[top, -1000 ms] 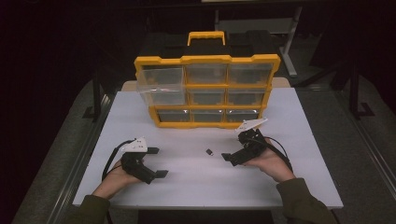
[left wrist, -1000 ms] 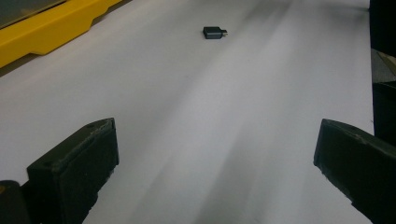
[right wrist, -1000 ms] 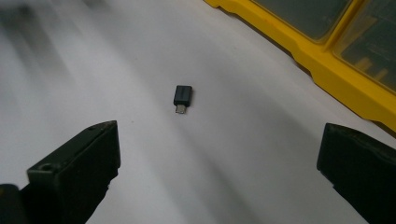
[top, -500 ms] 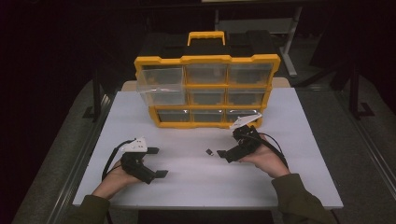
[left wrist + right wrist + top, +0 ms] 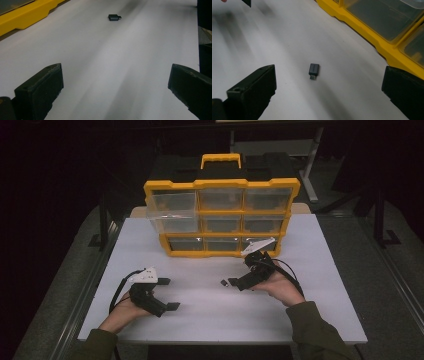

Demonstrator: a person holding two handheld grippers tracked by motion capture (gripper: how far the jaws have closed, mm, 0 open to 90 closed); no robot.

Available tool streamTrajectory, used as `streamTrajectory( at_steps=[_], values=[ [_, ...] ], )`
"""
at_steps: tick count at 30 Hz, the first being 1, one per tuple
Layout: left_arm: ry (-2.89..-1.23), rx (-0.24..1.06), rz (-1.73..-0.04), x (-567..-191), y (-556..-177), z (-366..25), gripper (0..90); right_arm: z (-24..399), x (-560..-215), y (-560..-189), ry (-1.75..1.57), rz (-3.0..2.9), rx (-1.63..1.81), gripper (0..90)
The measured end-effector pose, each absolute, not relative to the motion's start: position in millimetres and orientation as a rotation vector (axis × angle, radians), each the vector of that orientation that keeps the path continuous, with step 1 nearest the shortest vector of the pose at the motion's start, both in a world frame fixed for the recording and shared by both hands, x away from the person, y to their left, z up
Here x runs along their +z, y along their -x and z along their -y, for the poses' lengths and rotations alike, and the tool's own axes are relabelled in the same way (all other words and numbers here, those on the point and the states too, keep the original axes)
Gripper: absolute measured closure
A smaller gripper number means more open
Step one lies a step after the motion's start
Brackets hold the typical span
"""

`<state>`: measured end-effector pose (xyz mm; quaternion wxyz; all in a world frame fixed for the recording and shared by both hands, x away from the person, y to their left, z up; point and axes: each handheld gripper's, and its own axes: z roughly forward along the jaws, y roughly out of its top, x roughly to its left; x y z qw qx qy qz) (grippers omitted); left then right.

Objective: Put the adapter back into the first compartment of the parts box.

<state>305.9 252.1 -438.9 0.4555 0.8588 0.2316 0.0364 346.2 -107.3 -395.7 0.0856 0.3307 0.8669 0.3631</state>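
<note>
A small black USB adapter (image 5: 224, 282) lies flat on the white table (image 5: 210, 320), in front of a yellow organizer box (image 5: 220, 184) with clear drawers. My right gripper (image 5: 238, 283) is open, its jaws pointing left with the tips just right of the adapter. In the right gripper view the adapter (image 5: 313, 70) lies ahead, between the wide-apart jaws of the right gripper (image 5: 328, 92), untouched. My left gripper (image 5: 169, 294) rests open at the front left. In the left gripper view the adapter (image 5: 114, 17) is far ahead of the left gripper (image 5: 115, 95).
The organizer stands upright at mid-table; its top-left clear drawer (image 5: 172, 207) sticks out toward me. Its yellow base (image 5: 372, 37) runs along the right gripper's right side. Bare white tabletop lies between the two grippers. Dark floor surrounds the table.
My right gripper has slid left across the table, bringing its jaw tips close to the adapter. The adapter and the left gripper have stayed put.
</note>
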Motion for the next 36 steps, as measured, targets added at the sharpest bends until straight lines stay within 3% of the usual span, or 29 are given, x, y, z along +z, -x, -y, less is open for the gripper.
streamTrajectory(
  at_steps=[36],
  values=[
    [-2.116,0.091,-0.571,-438,-306,-251,0.0,72,-396,-368,-0.94,-2.62,1.088,0.0]
  ],
)
